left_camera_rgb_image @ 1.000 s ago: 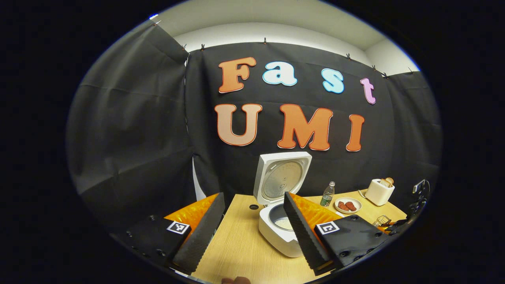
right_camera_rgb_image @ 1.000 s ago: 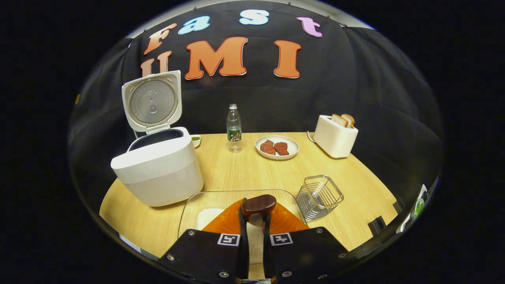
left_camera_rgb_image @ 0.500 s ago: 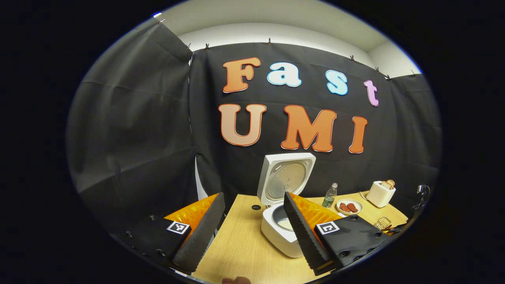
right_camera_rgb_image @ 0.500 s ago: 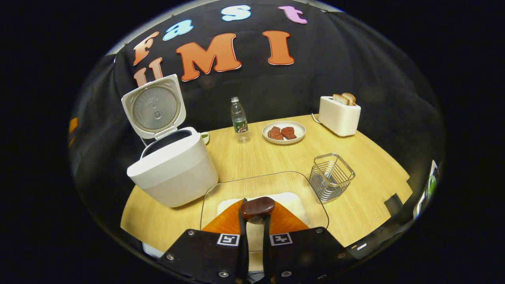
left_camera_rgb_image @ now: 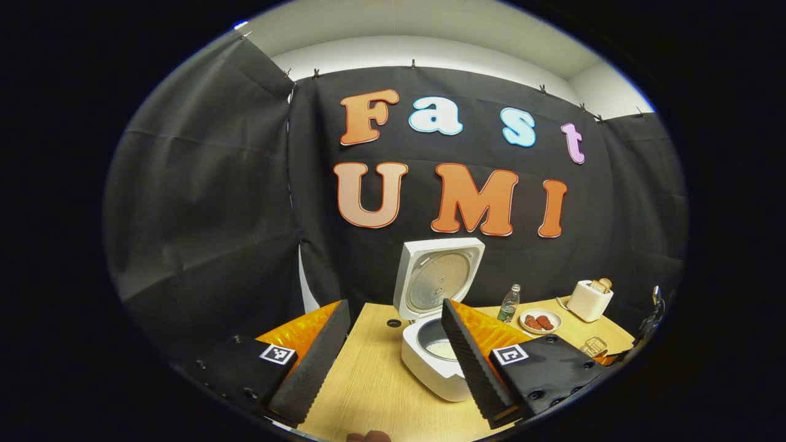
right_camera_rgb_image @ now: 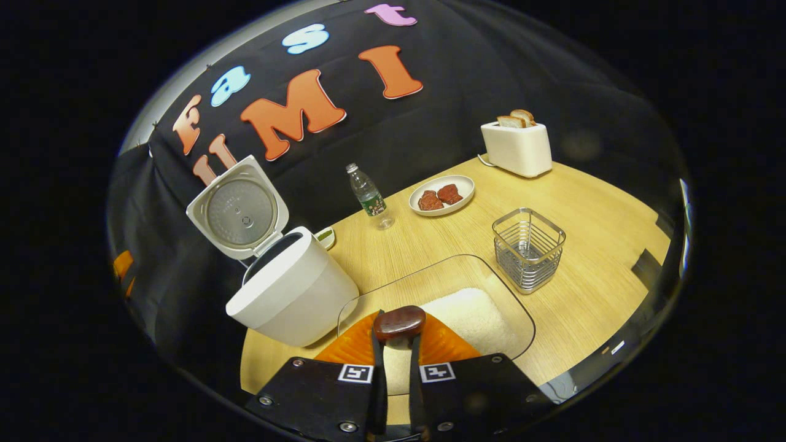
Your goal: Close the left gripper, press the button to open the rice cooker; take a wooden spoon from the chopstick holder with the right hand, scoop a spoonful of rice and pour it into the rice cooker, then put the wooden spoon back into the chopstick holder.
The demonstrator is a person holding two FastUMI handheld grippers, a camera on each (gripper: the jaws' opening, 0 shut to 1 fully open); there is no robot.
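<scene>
Right claw [right_camera_rgb_image: 394, 344] pinches our wooden spoon [right_camera_rgb_image: 400, 323] above the rice tray [right_camera_rgb_image: 466, 319], left claw [left_camera_rgb_image: 393, 356] spread; next we judge: dip and scoop.

Black cloth [left_camera_rgb_image: 202, 202] hangs as the booth's wall on three sides, pinned along its top edge with small clips [left_camera_rgb_image: 412, 63], creased and sagging a little at the corners. Above it a pale wall [left_camera_rgb_image: 430, 46] and a white ceiling [left_camera_rgb_image: 424, 18] catch soft, even light. A narrow white gap [left_camera_rgb_image: 305, 288] shows where two cloth panels part. Below stands a light wood-grain worktop [right_camera_rgb_image: 589, 209] with a rounded edge.
</scene>
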